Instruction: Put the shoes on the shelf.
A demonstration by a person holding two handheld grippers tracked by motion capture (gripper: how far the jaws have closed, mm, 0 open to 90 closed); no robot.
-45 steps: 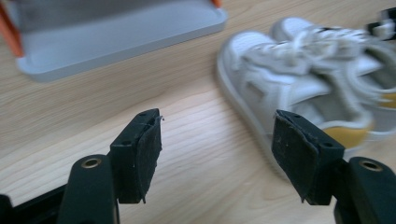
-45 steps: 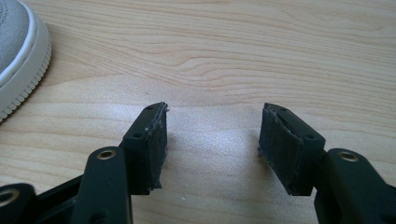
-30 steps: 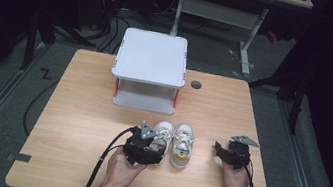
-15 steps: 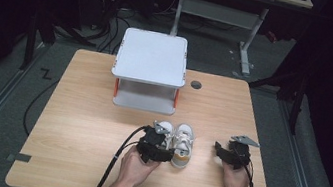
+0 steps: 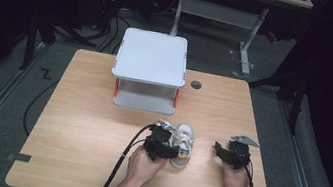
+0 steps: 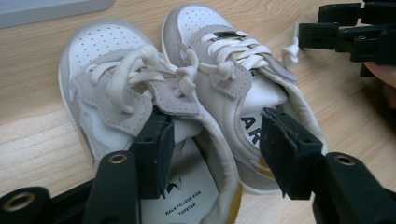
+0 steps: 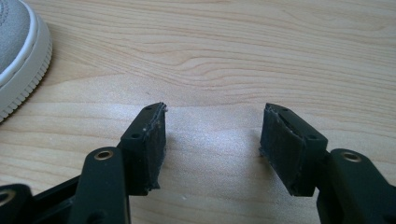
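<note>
Two small white-and-grey toddler sneakers stand side by side on the wooden tabletop [image 5: 73, 124], toes pointing toward one white two-tier shelf stand [image 5: 149, 70] with orange posts farther back. Each shoe has white laces and a grey suede strap.

The left hand-held gripper [image 6: 215, 149] has just been closing its jaws. One jaw sits inside the opening of the left sneaker [image 6: 116, 102], the other inside the opening of the right sneaker [image 6: 233, 79], so the two adjoining inner collars lie between the pads. The pads have not yet pressed on them; a gap shows on each side.

The right hand-held gripper [image 7: 212, 140] rests low over bare wood to the right of the pair, well apart from the shoes, its jaws wide apart with nothing between them. In the high view, two hands [image 5: 142, 168] hold the two grippers at the near edge.
</note>
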